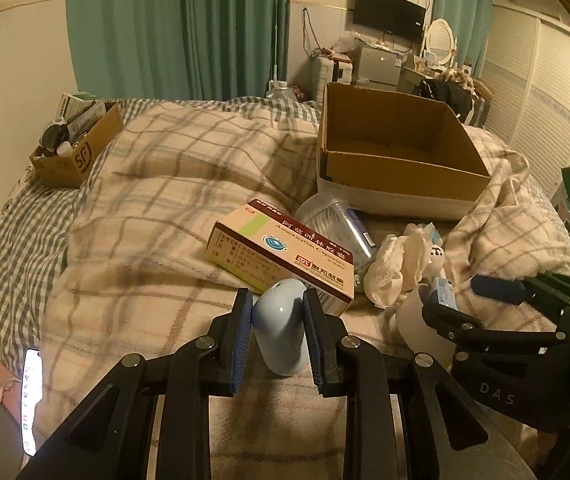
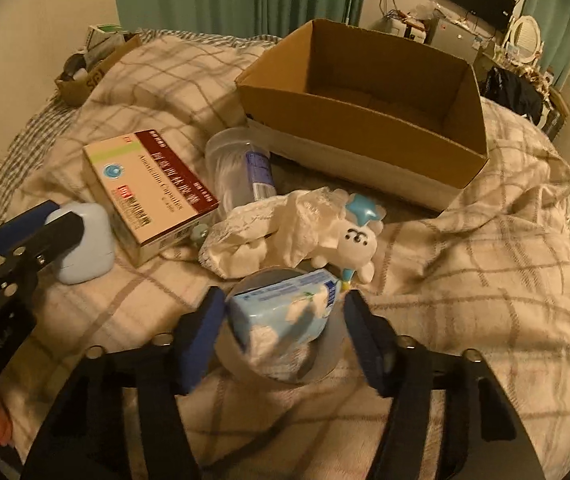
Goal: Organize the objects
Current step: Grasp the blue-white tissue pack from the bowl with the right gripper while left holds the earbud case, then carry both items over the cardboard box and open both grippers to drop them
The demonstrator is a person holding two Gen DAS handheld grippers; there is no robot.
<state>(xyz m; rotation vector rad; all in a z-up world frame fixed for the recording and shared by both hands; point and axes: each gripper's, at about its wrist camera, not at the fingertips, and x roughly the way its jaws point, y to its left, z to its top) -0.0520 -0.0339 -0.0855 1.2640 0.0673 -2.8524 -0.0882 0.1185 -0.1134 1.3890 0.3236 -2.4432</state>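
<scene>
Gripping stage, nothing boxed yet: the big cardboard box [image 2: 369,120] toward the far edge of the bed [image 1: 145,168] looks empty inside. Left tongs [image 1: 277,308] are closed on a pale blue case [image 1: 279,332], pads touching both sides, near the bed's front edge. Right tongs [image 2: 285,312] sit spread around a white cup [image 2: 281,364] holding a blue tissue pack [image 2: 285,312]; pads not clearly touching, so no firm grip yet. Left on the blanket just in front of the box: medicine box [image 2: 153,188], clear jar [image 2: 237,168], white cloth [image 2: 269,232], plush toy [image 2: 353,244]. Small SF box [image 1: 73,152] at the far left corner is already full. Judged barely started.
</scene>
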